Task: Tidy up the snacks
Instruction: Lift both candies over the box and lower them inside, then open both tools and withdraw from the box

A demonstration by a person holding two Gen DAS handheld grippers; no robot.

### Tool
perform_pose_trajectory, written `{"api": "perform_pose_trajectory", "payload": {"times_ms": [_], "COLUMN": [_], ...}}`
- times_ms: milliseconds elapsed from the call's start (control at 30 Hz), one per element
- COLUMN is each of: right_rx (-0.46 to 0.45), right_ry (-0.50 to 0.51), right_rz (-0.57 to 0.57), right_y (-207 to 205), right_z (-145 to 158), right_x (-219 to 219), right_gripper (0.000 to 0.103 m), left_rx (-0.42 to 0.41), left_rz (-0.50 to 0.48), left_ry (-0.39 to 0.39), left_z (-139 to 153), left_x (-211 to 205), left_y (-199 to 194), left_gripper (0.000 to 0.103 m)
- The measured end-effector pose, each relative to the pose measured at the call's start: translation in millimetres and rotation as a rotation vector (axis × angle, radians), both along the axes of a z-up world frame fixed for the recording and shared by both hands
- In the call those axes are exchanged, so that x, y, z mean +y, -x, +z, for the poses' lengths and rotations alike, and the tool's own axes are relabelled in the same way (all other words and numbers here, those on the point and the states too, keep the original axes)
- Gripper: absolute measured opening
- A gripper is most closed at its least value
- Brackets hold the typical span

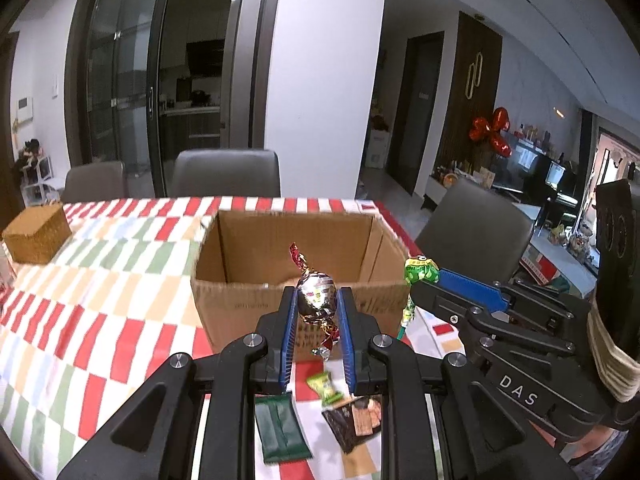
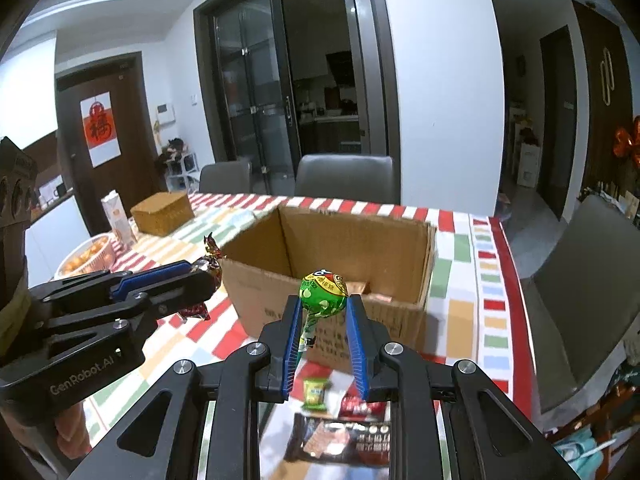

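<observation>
While clamped between the blue pads of the left hand-held gripper (image 1: 317, 300), foil-wrapped candy (image 1: 316, 294) up in the air, twisted red-and-gold ends poking out above and below. Over on the right, right hand-held gripper (image 2: 323, 300) closed on a green lollipop (image 2: 323, 290), round head between the pads, stick hanging down. Both raised just short of the near wall of the open cardboard box (image 1: 296, 240), sitting on the checked cloth of the desk (image 1: 80, 280). Below the jaws, still lying on the cloth: a small green candy (image 1: 325, 386), a dark green packet (image 1: 280, 428), a dark snack packet (image 1: 354, 420). Further back to the left, a woven basket (image 1: 38, 232). From the right wrist view, a bowl of orange fruit (image 2: 86, 258) and a carton (image 2: 118, 216) near the desk's left edge.
</observation>
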State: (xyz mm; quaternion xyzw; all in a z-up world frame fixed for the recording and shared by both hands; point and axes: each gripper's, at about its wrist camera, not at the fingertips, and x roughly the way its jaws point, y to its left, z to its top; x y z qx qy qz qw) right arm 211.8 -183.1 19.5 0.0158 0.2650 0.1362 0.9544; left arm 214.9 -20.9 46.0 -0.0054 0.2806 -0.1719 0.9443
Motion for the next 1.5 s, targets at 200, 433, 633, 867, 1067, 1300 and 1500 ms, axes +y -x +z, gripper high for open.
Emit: {"api": "perform_pose_trajectory", "payload": {"times_ms": [200, 433, 633, 867, 1067, 1300, 1500], "right_rx": [-0.041, -0.055, -0.049, -0.02, 0.012, 0.04, 0.05], "right_ry": [-0.002, -0.002, 0.019, 0.038, 0.048, 0.054, 0.035], "right_rz": [-0.018, -0.044, -0.053, -0.056, -0.058, -0.061, -0.081], "right_y": [-14, -38, -61, -84, -102, -114, -109], "right_z": [23, 39, 43, 31, 18, 8, 4], "right_x": [-1, -3, 1, 0, 1, 3, -3], "right_gripper": [0.024, 0.024, 0.024, 0.024, 0.024, 0.024, 0.042], "left_rx": [-0.031, -0.037, -0.025, 0.013, 0.051, 0.064, 0.02], "left_rz": [0.005, 0.019, 0.027, 0.029, 0.037, 0.072, 0.128], "left_ry": [-0.021, -0.046, -0.065, -0.086, -0.099, -0.121, -0.148], "left_z": [17, 30, 30, 16, 2, -6, -3], "left_x": [-2, 1, 1, -1, -3, -4, 2], "left_y": [-13, -43, -68, -94, -113, -123, -105], "left_gripper": [0.021, 0.021, 0.021, 0.021, 0.021, 0.03, 0.051]}}
